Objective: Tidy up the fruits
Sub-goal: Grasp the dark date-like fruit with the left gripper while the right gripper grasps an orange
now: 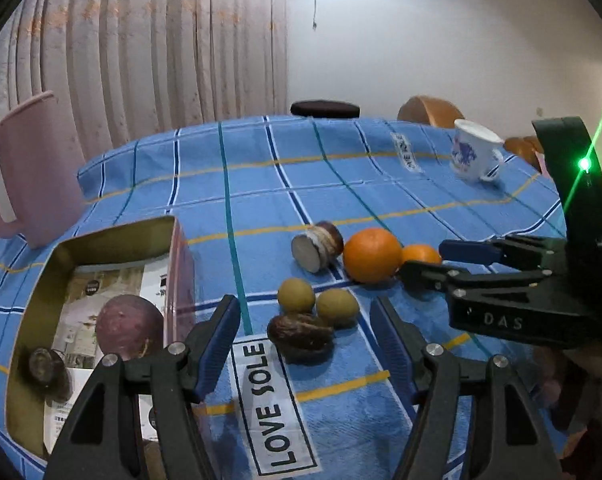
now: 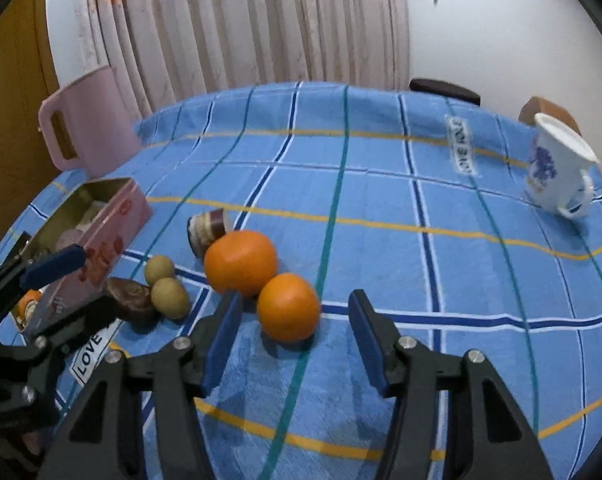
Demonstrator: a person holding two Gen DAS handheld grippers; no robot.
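Step in hand: approach for pickup. Right tongs stand open, empty, the small orange at lower centre just ahead of them. Left tongs open, empty, facing the dark fruit. The tin waits at left. Next: advance, close squarely.

— What fruit lies before me?
— Two oranges, the big orange touching the small orange. Beside them two greenish-brown round fruits and a dark wrinkled fruit.
— And the pink tin?
— Open, holding a purple round fruit.
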